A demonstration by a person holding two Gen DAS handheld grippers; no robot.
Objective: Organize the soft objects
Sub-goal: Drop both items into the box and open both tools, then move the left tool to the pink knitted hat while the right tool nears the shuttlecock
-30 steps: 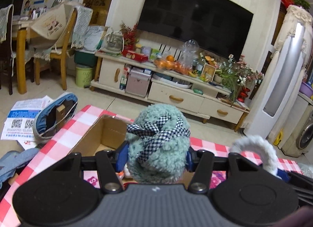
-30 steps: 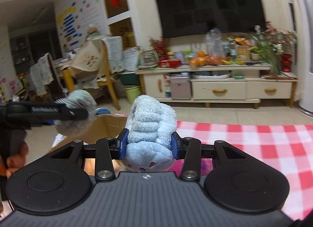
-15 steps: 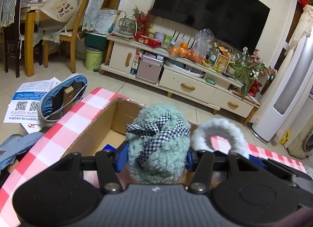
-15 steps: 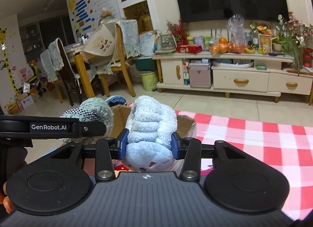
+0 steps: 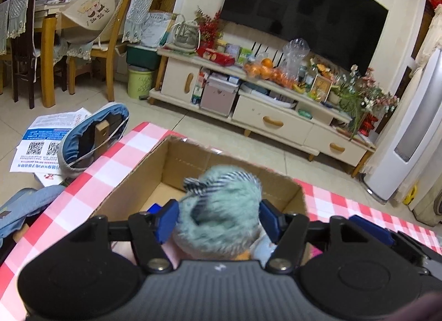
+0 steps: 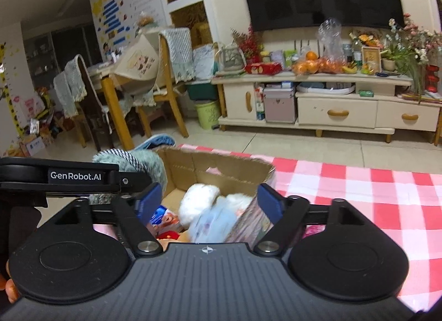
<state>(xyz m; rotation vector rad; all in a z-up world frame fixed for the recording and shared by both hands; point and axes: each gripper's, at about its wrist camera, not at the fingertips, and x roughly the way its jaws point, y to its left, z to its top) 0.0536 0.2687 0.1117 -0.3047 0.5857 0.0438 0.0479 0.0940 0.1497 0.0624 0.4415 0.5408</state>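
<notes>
A cardboard box (image 5: 179,166) (image 6: 221,166) stands open on the red-and-white checked tablecloth (image 5: 110,166). My left gripper (image 5: 218,217) hangs over it with its jaws opening. The teal fluffy toy with a checked bow (image 5: 221,205) (image 6: 132,163) is blurred between the pads, tipping forward and slipping free. My right gripper (image 6: 210,203) is beside it over the box, jaws opening wide with nothing pressed between them. Just below them a light blue plush (image 6: 212,221) is blurred, dropping into the box next to a white plush (image 6: 199,202).
Printed packets (image 6: 165,216) lie on the box floor. Left of the table a blue bag (image 5: 94,138) and papers (image 5: 41,138) lie on the tiled floor. A TV cabinet (image 5: 276,119) and wooden chairs (image 5: 110,44) stand beyond. The cloth (image 6: 359,188) stretches right.
Both grippers have moved over the box. The right jaws have sprung wide and let the light blue plush fall. The left jaws have widened and the teal toy has tipped forward.
</notes>
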